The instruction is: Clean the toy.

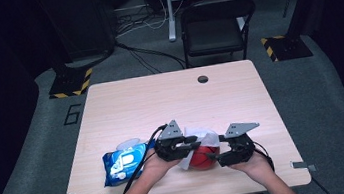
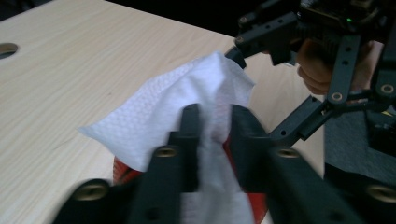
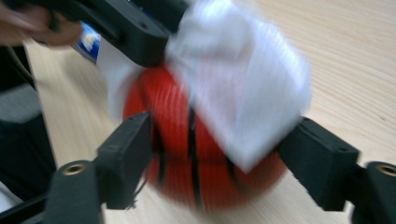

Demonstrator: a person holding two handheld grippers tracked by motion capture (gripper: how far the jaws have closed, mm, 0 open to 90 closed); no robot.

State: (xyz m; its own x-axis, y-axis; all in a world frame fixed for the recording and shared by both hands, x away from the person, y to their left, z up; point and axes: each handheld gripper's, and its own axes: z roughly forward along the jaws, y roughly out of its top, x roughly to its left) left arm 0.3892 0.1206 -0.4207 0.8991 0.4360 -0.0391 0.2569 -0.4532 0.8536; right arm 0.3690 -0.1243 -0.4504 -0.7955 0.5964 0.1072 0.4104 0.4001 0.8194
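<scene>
Wiping the red ball (image 3: pixel 205 154) with a white wet wipe (image 2: pixel 187 102), I am holding it near the table's (image 1: pixel 169 92) six o'clock edge. My right gripper (image 3: pixel 215 154) is clamping the ball from both sides, jaws pressing its flanks. My left gripper (image 2: pixel 212 135) is standing part-open, with a fold of the wipe between its jaws; I cannot tell whether the pads are pinching it. The blue wipes pack (image 1: pixel 124 165) is lying at the ball's nine o'clock. The wipe is covering the top, so the lower half is probably still waiting. Being round, the ball has no long axis; its black seams are running roughly upright in the right gripper view.
</scene>
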